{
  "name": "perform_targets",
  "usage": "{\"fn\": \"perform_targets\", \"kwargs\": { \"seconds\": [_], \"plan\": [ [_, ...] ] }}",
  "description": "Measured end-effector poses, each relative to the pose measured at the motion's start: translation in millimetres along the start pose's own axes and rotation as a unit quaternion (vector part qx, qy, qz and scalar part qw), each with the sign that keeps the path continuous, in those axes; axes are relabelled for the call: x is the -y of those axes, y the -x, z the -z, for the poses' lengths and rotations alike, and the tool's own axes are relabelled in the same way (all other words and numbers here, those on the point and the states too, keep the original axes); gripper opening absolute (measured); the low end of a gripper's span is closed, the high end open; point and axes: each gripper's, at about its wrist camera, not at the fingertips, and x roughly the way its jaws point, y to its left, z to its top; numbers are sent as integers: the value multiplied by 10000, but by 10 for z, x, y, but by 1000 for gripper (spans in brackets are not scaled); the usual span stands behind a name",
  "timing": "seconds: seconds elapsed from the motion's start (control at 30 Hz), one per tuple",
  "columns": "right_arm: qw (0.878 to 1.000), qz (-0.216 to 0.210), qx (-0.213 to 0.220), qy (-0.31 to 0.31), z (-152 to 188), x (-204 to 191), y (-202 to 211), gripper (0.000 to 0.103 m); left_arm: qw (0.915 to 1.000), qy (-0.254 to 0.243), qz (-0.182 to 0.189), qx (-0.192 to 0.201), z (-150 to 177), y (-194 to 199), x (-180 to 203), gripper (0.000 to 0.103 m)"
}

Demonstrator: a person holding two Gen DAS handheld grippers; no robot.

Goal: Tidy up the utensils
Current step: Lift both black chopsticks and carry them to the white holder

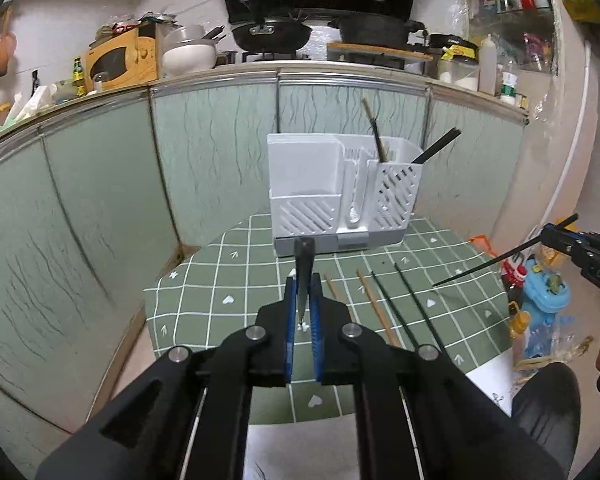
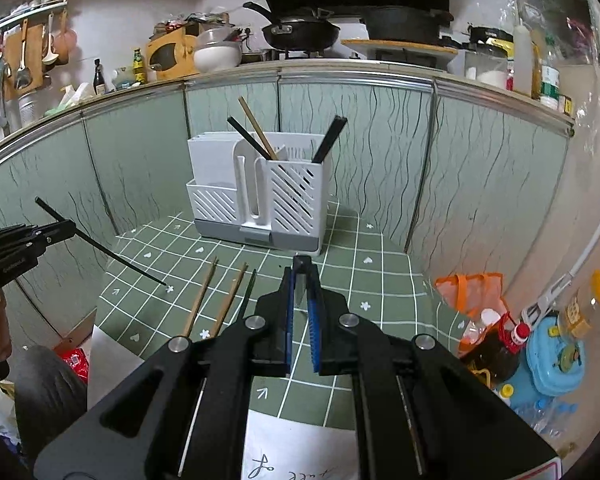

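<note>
A white slotted utensil holder [image 1: 342,192] [image 2: 260,196] stands at the back of the green checked table, with several chopsticks upright in its right compartment. My left gripper [image 1: 305,280] is shut on a black chopstick, which shows in the right wrist view [image 2: 100,242] slanting down to the cloth. My right gripper [image 2: 301,276] is shut on another black chopstick, which shows in the left wrist view [image 1: 500,258]. Two wooden chopsticks [image 2: 216,300] and a dark one [image 2: 247,298] lie on the cloth.
The green table [image 1: 228,280] sits in a corner of pale green cabinet panels [image 1: 100,208]. Bottles, an orange bag [image 2: 474,292] and a blue toy [image 2: 556,364] crowd the floor at the right. A paper sheet [image 2: 300,448] lies at the table's front edge.
</note>
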Motion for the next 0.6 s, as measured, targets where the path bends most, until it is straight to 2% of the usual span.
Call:
{"fn": "perform_targets", "kwargs": {
  "seconds": [0.6],
  "plan": [
    [9991,-419,15,-114,-392,247,8,6,9981,-183,574,100,-288,-40,0,8]
  ]
}}
